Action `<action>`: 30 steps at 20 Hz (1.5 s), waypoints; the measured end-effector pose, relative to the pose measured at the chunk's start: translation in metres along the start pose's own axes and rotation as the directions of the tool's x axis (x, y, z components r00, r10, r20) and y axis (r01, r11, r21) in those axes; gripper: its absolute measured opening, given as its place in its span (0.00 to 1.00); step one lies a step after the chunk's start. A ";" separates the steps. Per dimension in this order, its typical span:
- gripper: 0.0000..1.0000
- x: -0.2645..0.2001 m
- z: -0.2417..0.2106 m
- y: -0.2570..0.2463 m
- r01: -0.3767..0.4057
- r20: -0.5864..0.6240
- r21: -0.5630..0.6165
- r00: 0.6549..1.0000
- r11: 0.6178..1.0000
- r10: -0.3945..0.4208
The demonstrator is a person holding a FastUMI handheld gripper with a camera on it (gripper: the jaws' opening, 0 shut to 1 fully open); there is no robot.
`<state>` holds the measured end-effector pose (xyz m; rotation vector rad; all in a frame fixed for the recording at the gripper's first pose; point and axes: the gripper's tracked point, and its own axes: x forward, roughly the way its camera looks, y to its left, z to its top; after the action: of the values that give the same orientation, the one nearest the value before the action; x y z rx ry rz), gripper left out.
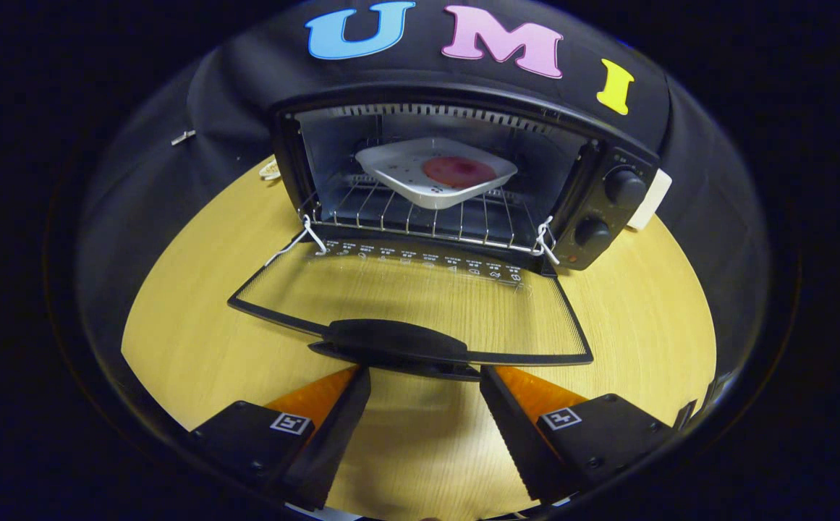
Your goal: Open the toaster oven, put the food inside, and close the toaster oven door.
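A: Two steps look done to me, door down and food in. What's the gripper doing rn?

B: I've got it spread wide, gripping nothing. Both fingertips sit just short of the door handle, one to each side of its middle. Can't tell if they touch it; looks like a hair apart.

A: Why there?

B: My guess: the handle's the only solid grab or push point on the door, so it's where I'd start the close. Door's swung fully down, lying about flat out from the toaster oven, hinged at the oven's front bottom edge.

A: And the food?

B: White square tray, shallow w/ rounded corners, sits on the wire rack inside the oven, approx centred, a bit tilted. Round reddish slice lies in the tray. It's well behind the door hinge, so prob clear of the door's swing.

A: Materials?

B: Door's clear glass in a thin black frame, white markings along the hinge side; handle is smooth black plastic, long and rounded. Rack is thin bright metal rods, linked to the door by wire hooks at both front corners, so I'd expect it to slide back as the door rises. Two black knobs on the oven's control side. All on a pale wood-grain table.
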<state>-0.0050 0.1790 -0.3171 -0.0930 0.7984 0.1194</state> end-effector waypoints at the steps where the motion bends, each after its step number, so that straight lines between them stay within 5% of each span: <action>1: 0.99 -0.008 0.005 -0.001 -0.008 0.020 -0.001 1.000 1.000 0.008; 11: 1.00 -0.057 0.113 -0.019 -0.023 0.272 -0.013 0.962 1.000 0.026; 17: 1.00 -0.109 0.169 -0.062 -0.017 0.431 -0.009 0.902 1.000 0.019; 22: 0.99 -0.166 0.180 -0.108 -0.028 0.502 0.007 0.865 1.000 0.020; 30: 0.99 -0.253 0.185 -0.205 0.007 0.597 0.173 0.794 0.985 -0.110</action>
<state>-0.0197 -0.0179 0.0010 0.0767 0.1534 0.0187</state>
